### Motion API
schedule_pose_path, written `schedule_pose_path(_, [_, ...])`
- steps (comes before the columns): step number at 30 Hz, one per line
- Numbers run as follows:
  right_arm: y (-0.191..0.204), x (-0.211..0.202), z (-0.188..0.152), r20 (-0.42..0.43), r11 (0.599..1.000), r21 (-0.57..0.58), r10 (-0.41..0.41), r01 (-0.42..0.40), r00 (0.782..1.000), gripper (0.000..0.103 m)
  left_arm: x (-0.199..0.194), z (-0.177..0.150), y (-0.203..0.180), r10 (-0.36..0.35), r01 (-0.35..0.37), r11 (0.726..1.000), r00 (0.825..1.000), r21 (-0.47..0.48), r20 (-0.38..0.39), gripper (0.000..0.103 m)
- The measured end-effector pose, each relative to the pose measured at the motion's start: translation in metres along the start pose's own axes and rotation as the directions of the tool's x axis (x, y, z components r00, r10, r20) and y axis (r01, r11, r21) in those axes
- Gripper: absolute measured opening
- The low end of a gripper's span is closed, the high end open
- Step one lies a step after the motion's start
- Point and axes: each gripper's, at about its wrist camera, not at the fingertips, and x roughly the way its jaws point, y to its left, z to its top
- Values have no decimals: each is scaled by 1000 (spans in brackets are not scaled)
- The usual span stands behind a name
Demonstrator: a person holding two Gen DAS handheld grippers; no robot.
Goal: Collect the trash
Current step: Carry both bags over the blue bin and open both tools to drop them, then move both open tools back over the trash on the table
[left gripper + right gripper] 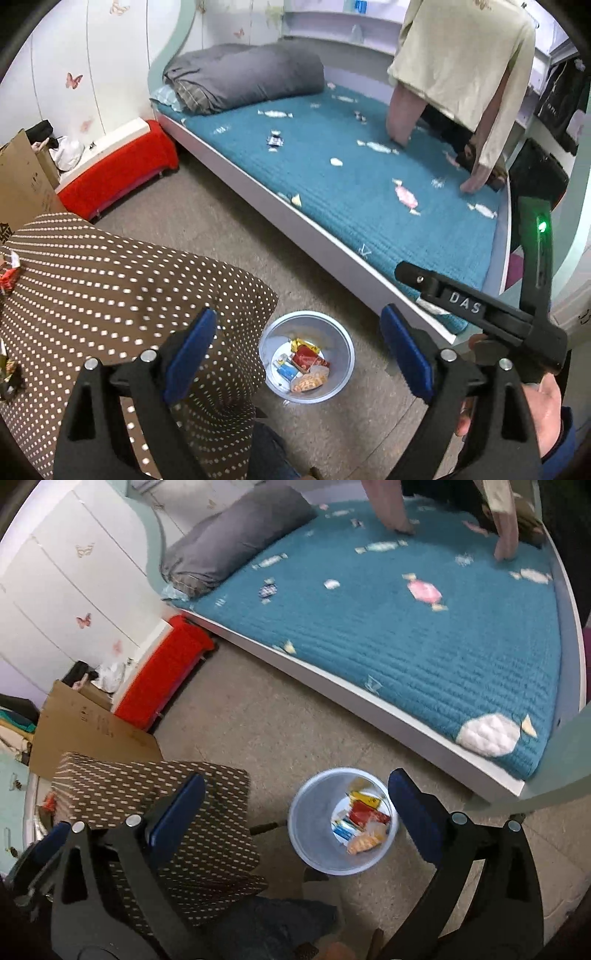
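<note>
A pale blue trash bin stands on the floor, holding several wrappers: a red packet, a blue-white one and an orange snack bag. It also shows in the right wrist view. My left gripper is open and empty, hanging above the bin. My right gripper is open and empty, also above the bin; its body shows in the left wrist view. A small dark wrapper lies on the teal bed cover. Red wrappers lie at the left edge of the dotted cloth.
A brown polka-dot covered surface is at the left. A red stool and cardboard stand beyond it. A person leans on the bed. A grey rolled duvet lies at the bed head.
</note>
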Motion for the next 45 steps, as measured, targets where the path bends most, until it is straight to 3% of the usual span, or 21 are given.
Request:
schedule_pose_path(7, [51,-48,5,85,993,-100,70,-62,994,97,-46,-2,15,48,-46,999,994,-22,95,89])
schedule_pose_path(13, [104,-81,-3,105,969,-212,148,-123,983,97,-96,-9,39,84,-74,995,978,-59,189,89])
schedule_pose_path(23, [192,-103,-31,55,885,-401,282,-237,958,97,-154,-35,101,188,-150,976,945,-158,268,89])
schedule_pose_path(30, [240,-102,-55,-2,809,-510,338,-292,941,97,-187,-66,156,287,-216,942,914,-256,286,89])
schedule_pose_path(35, [280,-84,-83,-89,720,-605,363,-340,927,97,-196,-94,199,360,-272,906,898,-325,252,89])
schedule_pose_path(40, [322,-53,-119,-211,603,-693,354,-395,911,97,-199,-122,241,422,-323,860,885,-395,197,89])
schedule_pose_path(45, [359,-13,-149,-310,491,-767,280,-413,908,97,-190,-144,270,466,-375,823,875,-428,131,89])
